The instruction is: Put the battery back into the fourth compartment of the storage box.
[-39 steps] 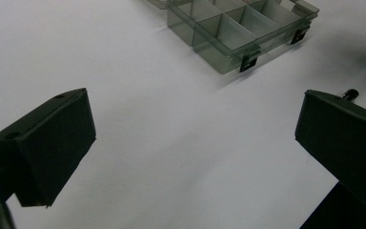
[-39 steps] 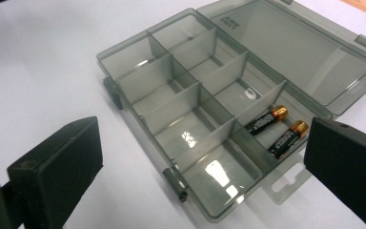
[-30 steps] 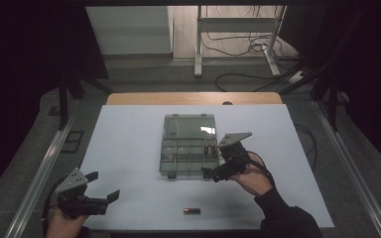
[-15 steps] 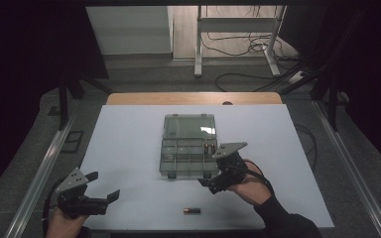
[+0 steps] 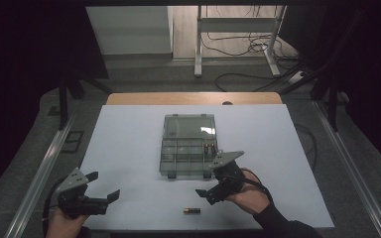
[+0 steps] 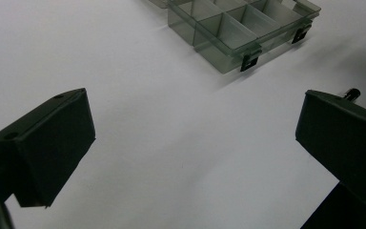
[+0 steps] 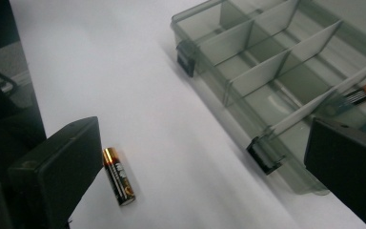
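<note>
A clear compartment box [image 5: 188,157] lies mid-table with its lid [image 5: 188,126] folded open behind it. A couple of batteries [image 5: 209,148] rest in a right-hand compartment, and those batteries [image 7: 362,95] lie beyond the right jaw in the right gripper view. One loose battery [image 5: 191,210] lies on the table near the front edge. My right gripper [image 5: 207,194] hovers open just right of and above it, in front of the box. In its own view the right gripper [image 7: 209,171] has the loose battery [image 7: 119,176] beside the left jaw. My left gripper [image 5: 102,186] is open and holds nothing at the front left.
The white table top [image 5: 129,144] has bare room left and right of the box. In the left gripper view the box [image 6: 238,28] lies far ahead, and a battery's tip [image 6: 351,93] peeks past the right jaw. A wooden strip [image 5: 193,98] edges the far side.
My right gripper has drawn back from the box's front right corner toward the table's near edge, closer to the loose battery. The left gripper has stayed put.
</note>
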The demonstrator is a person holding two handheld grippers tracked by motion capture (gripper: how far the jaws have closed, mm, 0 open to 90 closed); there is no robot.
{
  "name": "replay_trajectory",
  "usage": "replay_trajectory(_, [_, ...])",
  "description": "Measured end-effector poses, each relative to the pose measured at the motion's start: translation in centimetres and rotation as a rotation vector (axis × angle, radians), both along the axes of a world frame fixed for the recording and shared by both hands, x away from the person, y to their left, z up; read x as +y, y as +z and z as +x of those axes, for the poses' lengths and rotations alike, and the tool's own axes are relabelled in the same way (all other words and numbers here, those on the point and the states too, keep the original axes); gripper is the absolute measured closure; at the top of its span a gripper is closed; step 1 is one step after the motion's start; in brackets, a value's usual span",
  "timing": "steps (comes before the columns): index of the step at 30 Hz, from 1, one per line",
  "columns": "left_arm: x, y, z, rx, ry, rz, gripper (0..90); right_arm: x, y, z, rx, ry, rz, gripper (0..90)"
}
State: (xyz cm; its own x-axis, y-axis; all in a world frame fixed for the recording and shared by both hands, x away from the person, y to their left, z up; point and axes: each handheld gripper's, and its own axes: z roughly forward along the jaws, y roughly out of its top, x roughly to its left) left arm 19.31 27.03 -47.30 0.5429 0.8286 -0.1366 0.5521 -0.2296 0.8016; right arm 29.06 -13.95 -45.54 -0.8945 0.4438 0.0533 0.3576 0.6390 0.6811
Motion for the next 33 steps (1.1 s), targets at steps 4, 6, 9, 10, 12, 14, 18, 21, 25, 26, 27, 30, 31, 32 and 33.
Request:
replay_trajectory(4, [0.0, 0.0, 0.0, 0.000, 0.001, 0.000, 0.1, 0.4, -0.5, -0.3, 0.015, 0.009, -0.035, 0.0])
replay_trajectory(6, [0.0, 0.0, 0.0, 0.000, 0.000, 0.001, 0.1, 0.6, -0.8, -0.5, 0.007, 0.016, -0.063, 0.0])
replay_trajectory(9, [0.0, 0.0, 0.0, 0.001, 0.001, 0.002, 0.2, 0.9, -1.1, -0.6, 0.017, 0.033, -0.096, 0.0])
replay_trajectory(10, [0.0, 0.0, 0.0, 0.001, 0.001, 0.002, 0.2, 1.0, -1.2, -0.7, 0.029, 0.038, -0.099, 0.0])
replay_trajectory(12, [0.0, 0.0, 0.0, 0.002, 0.002, 0.002, 0.2, 1.1, -1.2, -0.8, 0.033, 0.047, -0.104, 0.0])
replay_trajectory(14, [0.0, 0.0, 0.0, 0.003, 0.003, 0.002, 0.2, 1.3, -1.3, -0.9, 0.039, 0.050, -0.113, 1.9])
replay_trajectory(18, [0.0, 0.0, 0.0, 0.003, 0.004, 0.002, 0.3, 1.6, -1.6, -1.0, 0.044, 0.055, -0.144, 10.7])
replay_trajectory(21, [0.0, 0.0, 0.0, 0.005, 0.005, 0.002, 0.3, 1.9, -2.0, -1.1, 0.066, 0.077, -0.164, 18.7])
replay_trajectory(25, [0.0, 0.0, 0.0, 0.005, 0.004, 0.004, 0.4, 2.5, -2.5, -1.6, 0.086, 0.111, -0.193, 29.3])
replay_trajectory(26, [0.0, 0.0, 0.0, 0.005, 0.004, 0.004, 0.4, 2.7, -2.6, -1.7, 0.088, 0.119, -0.200, 32.1])
replay_trajectory(27, [-0.1, 0.0, 0.0, 0.005, 0.005, 0.004, 0.5, 2.8, -2.6, -1.7, 0.093, 0.125, -0.203, 33.6])
replay_trajectory(30, [-0.1, 0.0, 0.1, 0.005, 0.004, 0.006, 0.5, 3.2, -2.8, -1.8, 0.111, 0.140, -0.202, 36.9])
replay_trajectory(31, [-0.1, 0.0, 0.1, 0.005, 0.004, 0.006, 0.5, 3.3, -2.9, -1.9, 0.107, 0.147, -0.206, 38.4])
replay_trajectory(32, [-0.1, 0.0, 0.1, 0.005, 0.005, 0.007, 0.5, 3.4, -3.0, -2.0, 0.106, 0.150, -0.210, 40.2])
replay_trajectory(33, [-0.1, 0.0, 0.1, 0.006, 0.005, 0.007, 0.5, 3.6, -3.0, -2.1, 0.105, 0.155, -0.216, 41.8])
